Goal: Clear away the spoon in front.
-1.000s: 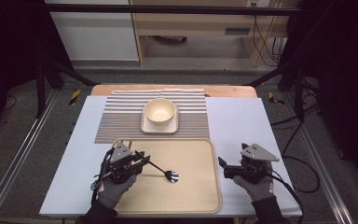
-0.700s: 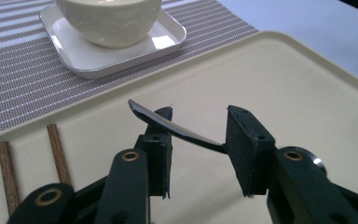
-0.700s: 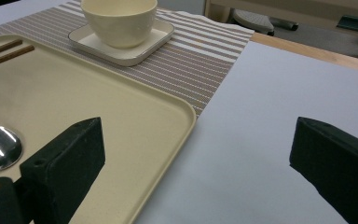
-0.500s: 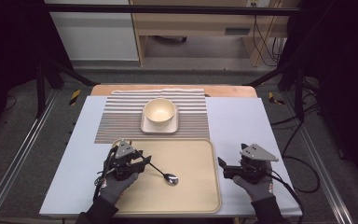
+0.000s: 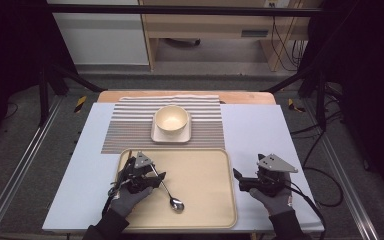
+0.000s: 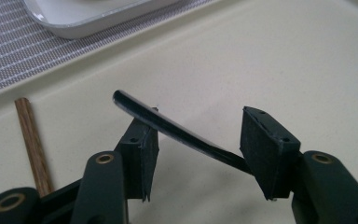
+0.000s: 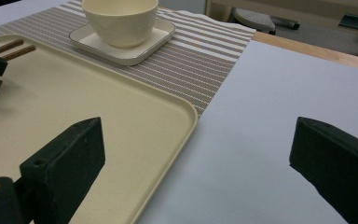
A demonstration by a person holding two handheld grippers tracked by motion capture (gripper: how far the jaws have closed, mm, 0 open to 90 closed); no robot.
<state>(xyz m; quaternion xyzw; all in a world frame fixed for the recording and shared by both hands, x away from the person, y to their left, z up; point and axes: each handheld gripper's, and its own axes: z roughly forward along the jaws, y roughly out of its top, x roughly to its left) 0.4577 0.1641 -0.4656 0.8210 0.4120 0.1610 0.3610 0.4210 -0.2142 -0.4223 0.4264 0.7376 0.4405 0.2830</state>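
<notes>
The left gripper (image 5: 156, 176), jaws just opening, is releasing the spoon (image 5: 169, 194) onto the tray (image 5: 205, 165), its handle apparently resting on 1 pad, so it next lifts clear; the right gripper (image 5: 237, 179) waits open above the counter (image 5: 250, 130).

The high view looks down from above; each gripper view sits low and close behind its jaws. All share the tray (image 5: 200, 165) and bowl (image 7: 120, 18).
</notes>
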